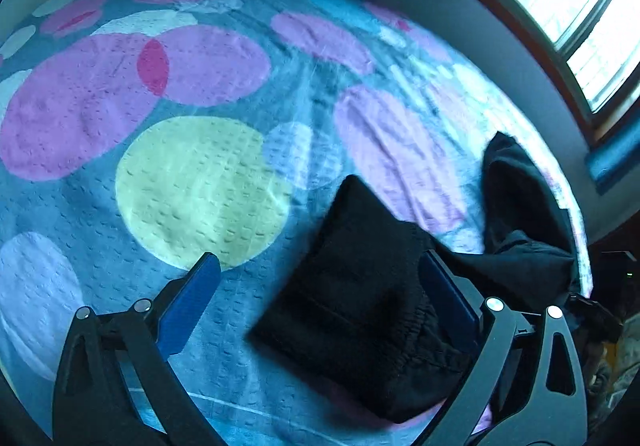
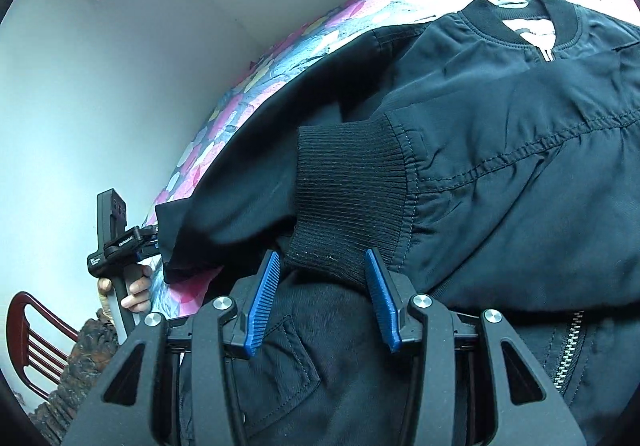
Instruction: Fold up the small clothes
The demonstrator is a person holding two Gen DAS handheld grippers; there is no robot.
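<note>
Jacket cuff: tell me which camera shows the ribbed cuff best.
The right wrist view: the ribbed cuff fills the centre, sharp, just beyond the open right gripper. The left wrist view shows only dark, blurred cloth; no cuff can be made out there.

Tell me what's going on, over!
Left gripper open over the bedspread, corner of dark cloth between its fingers. Right gripper open around the jacket cuff. Nothing in the way.

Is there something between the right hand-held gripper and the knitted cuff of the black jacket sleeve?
Nothing visible. The right hand-held gripper is open, and the ribbed cuff of the black jacket lies directly ahead of its blue fingers, its end already reaching between the fingertips.
</note>
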